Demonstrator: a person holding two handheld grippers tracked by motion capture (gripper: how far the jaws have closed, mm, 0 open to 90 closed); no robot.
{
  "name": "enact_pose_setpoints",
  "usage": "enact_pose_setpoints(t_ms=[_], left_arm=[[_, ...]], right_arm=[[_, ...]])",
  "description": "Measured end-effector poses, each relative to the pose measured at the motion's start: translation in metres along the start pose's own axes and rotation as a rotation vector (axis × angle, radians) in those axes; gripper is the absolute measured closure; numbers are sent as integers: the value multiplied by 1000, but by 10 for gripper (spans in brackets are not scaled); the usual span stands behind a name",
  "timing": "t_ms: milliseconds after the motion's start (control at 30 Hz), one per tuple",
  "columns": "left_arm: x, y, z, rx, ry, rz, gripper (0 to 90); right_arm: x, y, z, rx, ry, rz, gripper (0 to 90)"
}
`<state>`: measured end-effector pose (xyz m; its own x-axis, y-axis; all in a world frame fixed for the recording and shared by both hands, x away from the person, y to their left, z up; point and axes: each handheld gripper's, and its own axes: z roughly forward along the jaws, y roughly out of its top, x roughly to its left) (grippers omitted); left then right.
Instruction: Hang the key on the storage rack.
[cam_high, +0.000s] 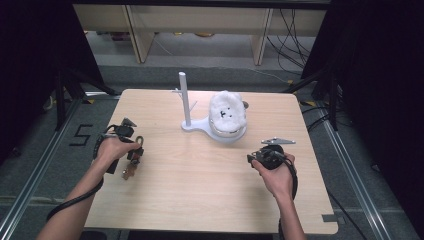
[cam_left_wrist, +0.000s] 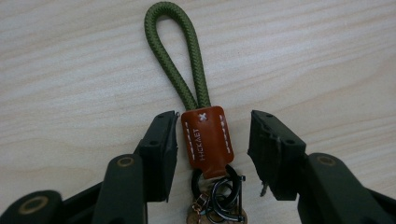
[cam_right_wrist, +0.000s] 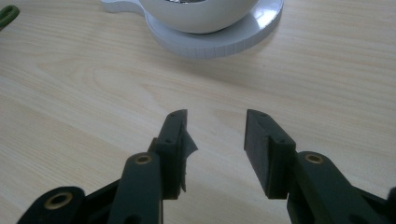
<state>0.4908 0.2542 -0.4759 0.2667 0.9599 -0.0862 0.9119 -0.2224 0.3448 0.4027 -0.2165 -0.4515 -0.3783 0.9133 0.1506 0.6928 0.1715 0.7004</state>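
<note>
One broad, pale wood-grain tabletop carries a white stand with a fluffy white ball at its far middle, and a keychain at the near left. The keychain looks light: a soft braided green cord loop, stiff stitched brown leather tab, and loose, slippery dark metal rings, so the tab seems the best hold. The left tool straddles that tab half-open, one pad close against it, the other clear; the right tool stands half-open and empty.

Keychain: olive cord loop, brown leather tab (white stitching), dark rings; flat on table.
</note>
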Motion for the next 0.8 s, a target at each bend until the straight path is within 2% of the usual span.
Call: enact_pose_setpoints(t_ms=[167, 200, 233, 600, 700, 800], left_arm=[[-2, 0, 4, 18, 17, 16, 544], [-2, 0, 4, 25, 21, 21, 551], [-2, 0, 5, 28, 23, 24, 558], [-2, -1, 8, 60, 47, 55, 624], [-3, -1, 7, 58, 53, 65, 657], [-4, -3, 7, 47, 57, 89, 665]], right_arm=[[0, 0, 0, 3, 5, -15, 601], [0, 0, 0, 4, 6, -13, 601], [2, -1, -1, 20, 5, 14, 601], [2, -1, -1, 17, 13, 15, 597], [1, -1, 1, 4, 25, 7, 597], [3, -1, 0, 12, 13, 15, 595]])
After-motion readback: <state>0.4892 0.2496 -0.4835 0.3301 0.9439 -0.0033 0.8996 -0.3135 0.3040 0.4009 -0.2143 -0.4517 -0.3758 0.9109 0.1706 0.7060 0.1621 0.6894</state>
